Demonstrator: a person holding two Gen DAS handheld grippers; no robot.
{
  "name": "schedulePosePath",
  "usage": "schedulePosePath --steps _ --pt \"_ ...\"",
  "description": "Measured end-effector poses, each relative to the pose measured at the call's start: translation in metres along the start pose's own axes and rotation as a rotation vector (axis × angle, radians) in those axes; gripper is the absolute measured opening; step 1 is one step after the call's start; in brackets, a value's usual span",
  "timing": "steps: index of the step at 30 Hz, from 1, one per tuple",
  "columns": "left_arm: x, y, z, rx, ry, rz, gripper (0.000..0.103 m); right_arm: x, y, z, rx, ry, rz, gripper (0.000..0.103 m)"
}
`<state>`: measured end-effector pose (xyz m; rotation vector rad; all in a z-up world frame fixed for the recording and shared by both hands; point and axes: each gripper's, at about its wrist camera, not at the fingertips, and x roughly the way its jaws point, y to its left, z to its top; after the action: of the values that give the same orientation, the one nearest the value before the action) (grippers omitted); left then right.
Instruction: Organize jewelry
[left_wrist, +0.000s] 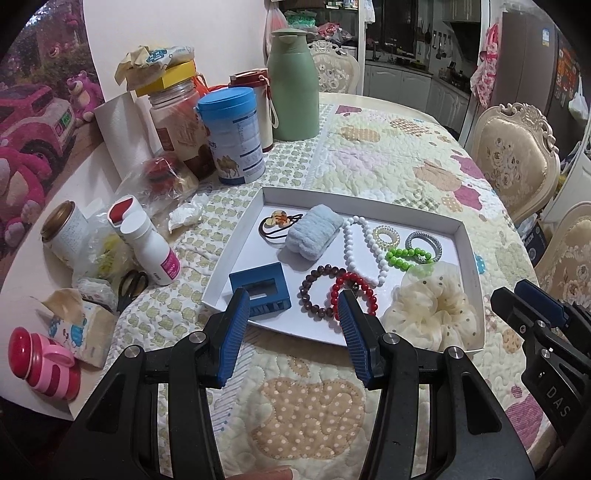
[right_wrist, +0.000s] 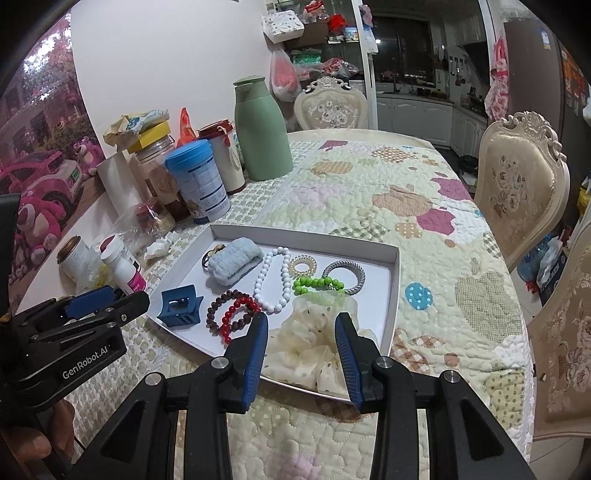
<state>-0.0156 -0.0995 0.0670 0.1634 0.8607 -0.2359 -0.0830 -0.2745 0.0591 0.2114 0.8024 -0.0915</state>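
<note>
**Both grippers empty above near edge of jewelry tray**

Nearest the cameras, the left gripper (left_wrist: 293, 306) hangs over the quilted tablecloth (left_wrist: 310, 402) with its blue-padded fingers (left_wrist: 236, 317) spread wide and nothing between them. The right gripper (right_wrist: 301, 330) sits just to its right, fingers moderately apart and likewise holding nothing; it appears above the near rim of the white tray (right_wrist: 395, 295). A fingertip (left_wrist: 273, 472) shows at the bottom edge of the left wrist view.

The tray lies flat on the table. Along its near side, left to right: a blue claw clip (left_wrist: 260, 291), a dark brown bead bracelet (left_wrist: 319, 291) overlapped by a red bead bracelet (left_wrist: 356, 295), and a cream dotted scrunchie (left_wrist: 428, 310) in the near right corner. Mid-tray lies a white bead necklace (left_wrist: 364, 251), looped, with a green bead bracelet (left_wrist: 406, 256) to its right. Along the far side: a black hair tie with a charm (left_wrist: 277, 223), a pale blue fluffy band (left_wrist: 312, 236), a clear coil hair tie (left_wrist: 386, 234) and a silver bangle (left_wrist: 424, 243).

Left of the tray stand a white bottle with a pink label (left_wrist: 147, 243) and scissors (left_wrist: 131, 288). Farther back are a blue-lidded tin (left_wrist: 232, 136) and a green thermos jug (left_wrist: 293, 85). Cream upholstered chairs (left_wrist: 517, 162) stand at the far side
</note>
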Motion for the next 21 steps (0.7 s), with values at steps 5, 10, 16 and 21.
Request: schedulePosePath --steps 5,10,16,21 --pt "-0.002 -0.0004 -0.0008 0.008 -0.008 0.001 0.049 -0.0007 -0.0003 -0.0015 -0.003 0.003 -0.004 0.036" --pt "-0.0035 -0.0014 -0.001 0.015 -0.017 0.005 0.049 -0.0001 -0.0016 -0.0029 -0.004 0.01 -0.005 0.036" --pt "-0.003 -0.0016 -0.0019 0.017 -0.014 0.007 0.049 0.0018 -0.0032 -0.0032 -0.004 0.017 -0.006 0.036" --pt "-0.0008 -0.0028 -0.0027 0.022 -0.01 0.006 0.049 0.0024 -0.0035 -0.0032 -0.003 0.018 -0.006 0.036"
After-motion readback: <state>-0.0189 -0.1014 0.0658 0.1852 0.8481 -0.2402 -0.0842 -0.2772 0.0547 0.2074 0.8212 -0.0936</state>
